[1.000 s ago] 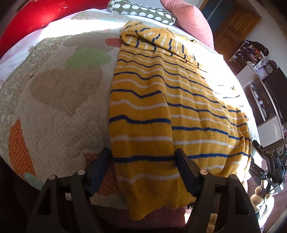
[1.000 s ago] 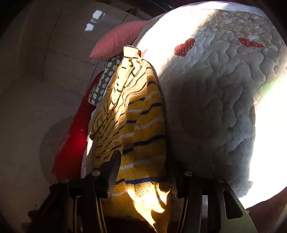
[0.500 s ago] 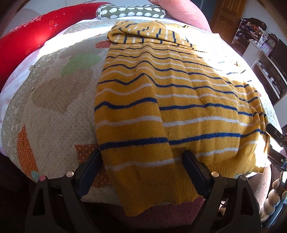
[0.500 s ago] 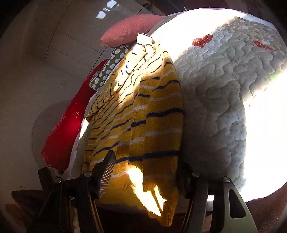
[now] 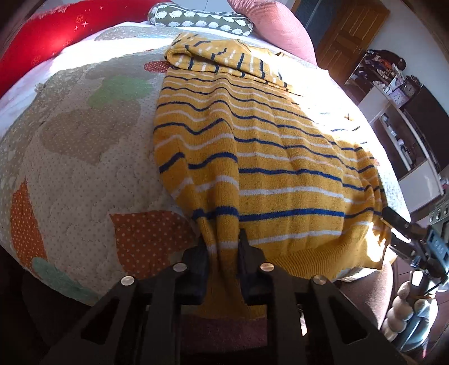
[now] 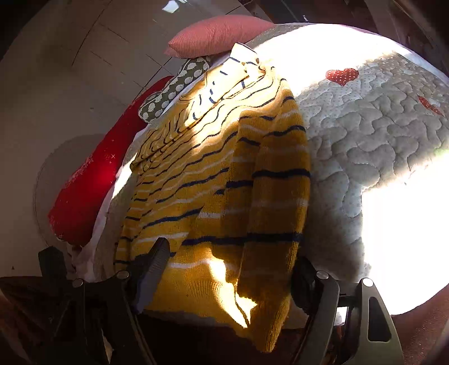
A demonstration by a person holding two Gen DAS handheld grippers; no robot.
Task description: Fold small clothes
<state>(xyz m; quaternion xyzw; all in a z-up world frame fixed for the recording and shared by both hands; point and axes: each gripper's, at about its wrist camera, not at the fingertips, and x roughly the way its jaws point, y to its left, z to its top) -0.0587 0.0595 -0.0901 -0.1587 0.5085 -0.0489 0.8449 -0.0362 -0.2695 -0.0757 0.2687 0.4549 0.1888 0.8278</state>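
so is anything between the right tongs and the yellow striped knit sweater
Nothing visible. The yellow striped knit sweater hem already hangs between the open right tongs at the edge of the quilted bedspread. The left tongs are closing on bunched hem.

The sweater (image 5: 252,157) is being spread on the bed (image 5: 70,168) ahead of the jaws, its hem being pinched between the left ones and lying between the right ones; pillows (image 5: 202,19) are being kept beyond it.
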